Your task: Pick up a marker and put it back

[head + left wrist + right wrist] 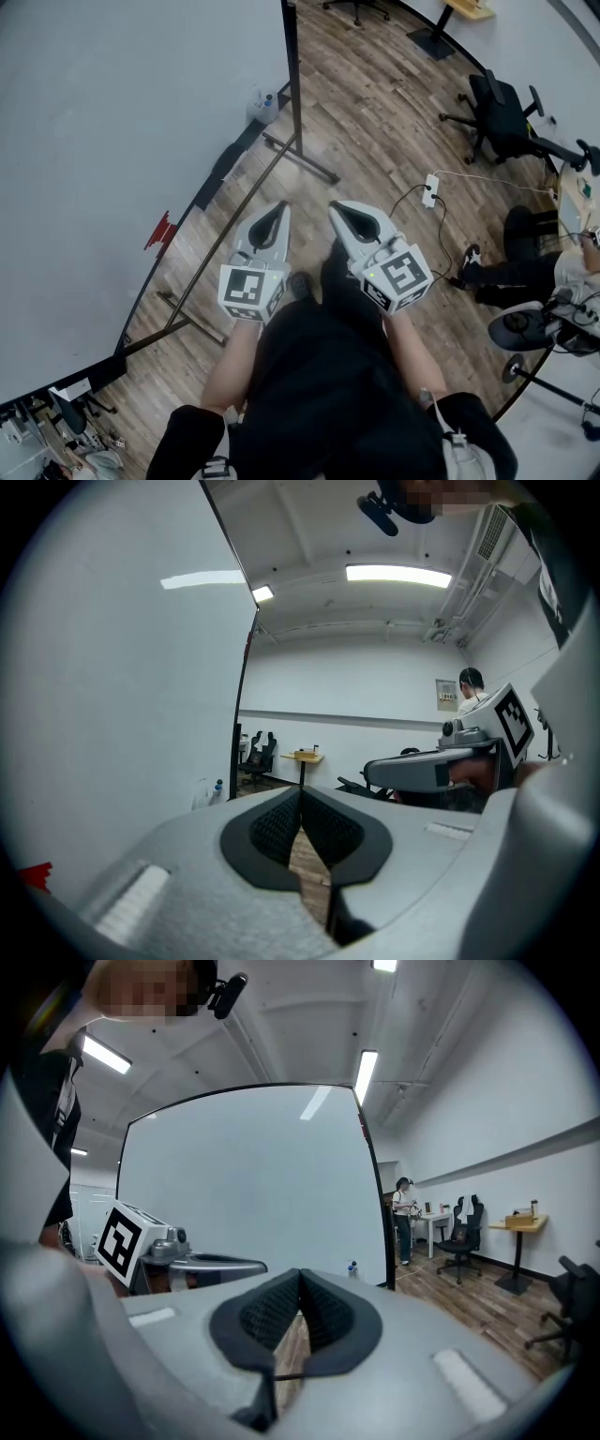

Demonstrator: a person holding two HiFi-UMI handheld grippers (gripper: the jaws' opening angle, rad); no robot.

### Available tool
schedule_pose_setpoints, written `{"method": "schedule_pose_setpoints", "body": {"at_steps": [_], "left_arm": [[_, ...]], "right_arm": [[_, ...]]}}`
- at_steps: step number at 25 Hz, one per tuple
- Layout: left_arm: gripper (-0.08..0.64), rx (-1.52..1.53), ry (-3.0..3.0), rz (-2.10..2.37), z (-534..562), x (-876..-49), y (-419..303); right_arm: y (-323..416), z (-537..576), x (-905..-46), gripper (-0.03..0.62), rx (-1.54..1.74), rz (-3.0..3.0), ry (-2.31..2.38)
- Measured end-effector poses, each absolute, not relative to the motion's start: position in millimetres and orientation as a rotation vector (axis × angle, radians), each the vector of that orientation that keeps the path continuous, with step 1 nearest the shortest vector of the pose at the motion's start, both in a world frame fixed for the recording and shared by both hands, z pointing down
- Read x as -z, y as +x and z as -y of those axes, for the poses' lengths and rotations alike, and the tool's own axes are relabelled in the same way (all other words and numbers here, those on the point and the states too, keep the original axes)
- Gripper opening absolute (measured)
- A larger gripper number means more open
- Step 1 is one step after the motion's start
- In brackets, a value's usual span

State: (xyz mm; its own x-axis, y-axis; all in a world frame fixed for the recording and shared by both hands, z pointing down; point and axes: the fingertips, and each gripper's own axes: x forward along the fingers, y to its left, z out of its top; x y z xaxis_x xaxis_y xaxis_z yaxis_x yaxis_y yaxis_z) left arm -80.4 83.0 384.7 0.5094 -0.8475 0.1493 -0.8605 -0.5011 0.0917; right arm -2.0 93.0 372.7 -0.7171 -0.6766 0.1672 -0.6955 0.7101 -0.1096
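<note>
You hold both claws side by side in front of your body, nearly level, above the wooden floor [375,122]. Your left gripper [300,797] is closed: its 2 dark pads meet at the tips, with nothing between them but floor showing through the gap below. Your right gripper [300,1277] is closed the same way and is empty too. In the head view their tips are near each other but not touching.

The whiteboard [112,141] stands on your left on a black frame. No marker can be made out for certain. A small red thing [159,231] sits at the board's lower edge, about midway along it, well apart from both claws. It is too small to tell whether it is the marker. A dark ledge [225,169] runs along that same lower edge towards the far corner. A clear spray bottle [262,105] stands on the floor by the frame's far post.

To your right lie a white power strip [431,190] and a black office chair [502,117].
</note>
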Motion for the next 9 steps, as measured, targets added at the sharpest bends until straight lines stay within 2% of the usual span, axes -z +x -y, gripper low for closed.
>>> {"method": "schedule_pose_setpoints", "body": {"at_steps": [9], "left_arm": [[0.011, -0.131, 2.593, 1.468, -80.8, -388.3, -72.8]], "right_arm": [[3.2, -90.6, -376.7, 0.003, -0.249, 2.785, 1.120]]}}
